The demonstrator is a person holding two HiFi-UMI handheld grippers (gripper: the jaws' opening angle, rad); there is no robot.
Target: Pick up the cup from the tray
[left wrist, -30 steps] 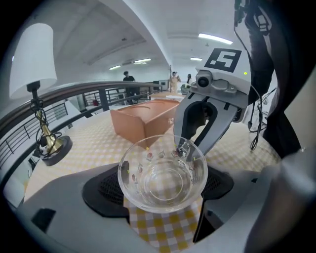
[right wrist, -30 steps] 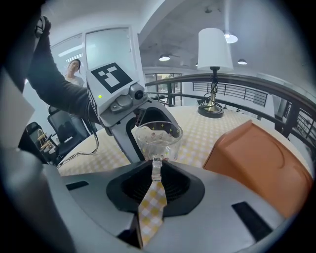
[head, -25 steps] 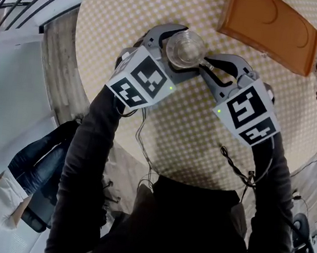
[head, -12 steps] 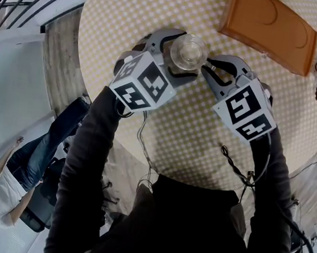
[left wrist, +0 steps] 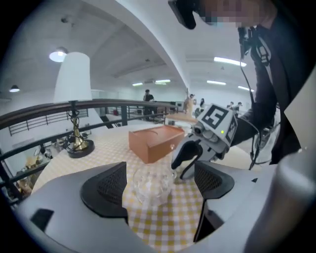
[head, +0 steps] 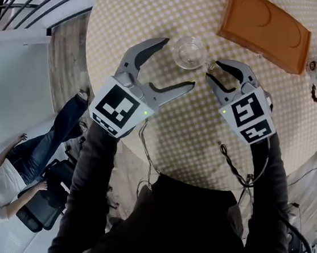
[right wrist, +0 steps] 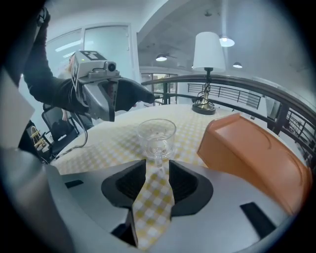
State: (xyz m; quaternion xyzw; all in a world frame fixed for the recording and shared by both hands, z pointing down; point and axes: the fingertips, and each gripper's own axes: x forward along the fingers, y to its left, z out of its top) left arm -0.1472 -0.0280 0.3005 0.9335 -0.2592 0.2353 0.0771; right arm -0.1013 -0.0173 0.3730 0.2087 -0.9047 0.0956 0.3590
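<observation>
At a round table (head: 163, 135) spread with a yellow-checked cloth, the clear glass cup (head: 189, 52) stands upright on the cloth itself. It is clear of the orange-brown tray (head: 265, 26), which lies empty a little way off toward the table's far side.

I hold my left gripper (head: 179, 62) with its jaws spread wide. Their tips sit just short of the cup, one toward each side, and neither ribbed pad touches the glass. Seen along those jaws, the cup sits in the gap ahead with the tray behind it.

My right gripper (head: 211, 71) points at the cup from the other side, its tips just beside the rim. Its jaws have just been opening and now stand a narrow way apart. The cup's small handle (right wrist: 157, 159) is at the mouth of that gap, with checked cloth showing down the slot and neither pad pressing on it.

A lamp with a white shade (right wrist: 208, 51) stands on the table beyond the tray, near the railing. A seated person (head: 2, 181) is in view on the floor below the table's edge
</observation>
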